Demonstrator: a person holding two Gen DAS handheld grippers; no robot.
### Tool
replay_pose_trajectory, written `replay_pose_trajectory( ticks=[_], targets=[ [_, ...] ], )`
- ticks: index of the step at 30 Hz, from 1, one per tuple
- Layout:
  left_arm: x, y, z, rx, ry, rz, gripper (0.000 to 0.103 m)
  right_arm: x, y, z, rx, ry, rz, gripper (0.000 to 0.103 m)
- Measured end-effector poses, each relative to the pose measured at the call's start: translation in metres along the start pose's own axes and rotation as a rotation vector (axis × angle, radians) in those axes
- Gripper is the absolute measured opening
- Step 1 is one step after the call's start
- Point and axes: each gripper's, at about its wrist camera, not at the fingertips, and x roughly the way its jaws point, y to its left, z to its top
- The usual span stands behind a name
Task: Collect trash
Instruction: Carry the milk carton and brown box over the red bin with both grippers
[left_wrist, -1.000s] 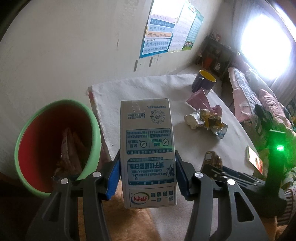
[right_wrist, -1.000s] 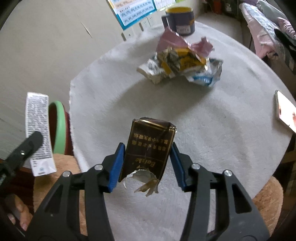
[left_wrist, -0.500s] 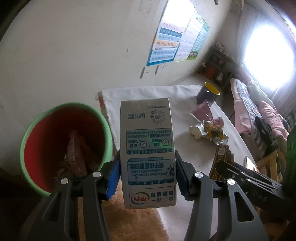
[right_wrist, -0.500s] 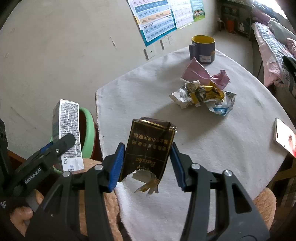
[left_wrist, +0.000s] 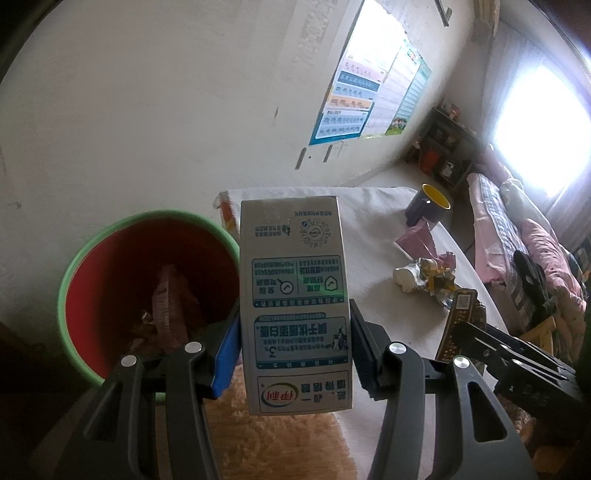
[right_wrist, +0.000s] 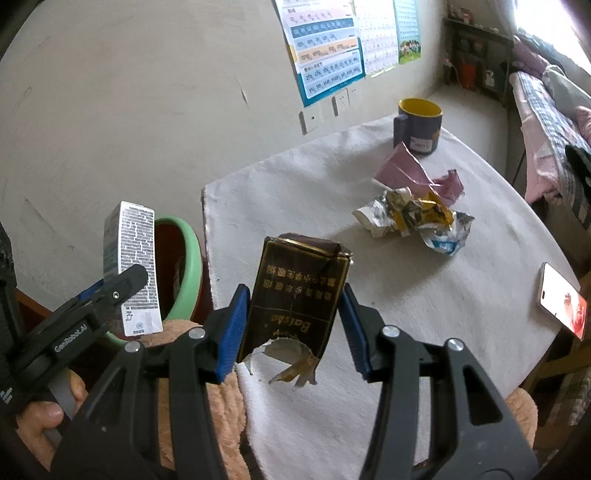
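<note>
Right wrist: white-clothed table (right_wrist: 369, 295), posters (right_wrist: 328, 55) on wall.

Bin (left_wrist: 74, 280) left of table (right_wrist: 295, 192); mug (right_wrist: 421, 123) behind wrappers (right_wrist: 413, 218).

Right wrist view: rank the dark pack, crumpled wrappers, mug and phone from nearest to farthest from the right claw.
1. Dark pack, clamped in the right claw.
2. Crumpled wrappers, mid-table, ahead and right.
3. Mug, at the table's far edge.
The phone, at the right edge, sits too close to the wrappers' range to rank.
</note>
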Motion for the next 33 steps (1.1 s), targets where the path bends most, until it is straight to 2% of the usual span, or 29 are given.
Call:
replay_pose_trajectory(
  ticks=[15, 33],
  targets=[
    [-0.002, 0.023, 0.001, -0.037, -0.012, 0.026, 0.050, 0.004, 0.022, 0.003, -0.043, 0.009, 0.015, 0.048],
    [-0.006, 0.089, 0.004, -0.141, -0.024, 0.162, 0.050, 0.028, 0.076, 0.012, -0.144, 0.044, 0.106, 0.048]
  ],
)
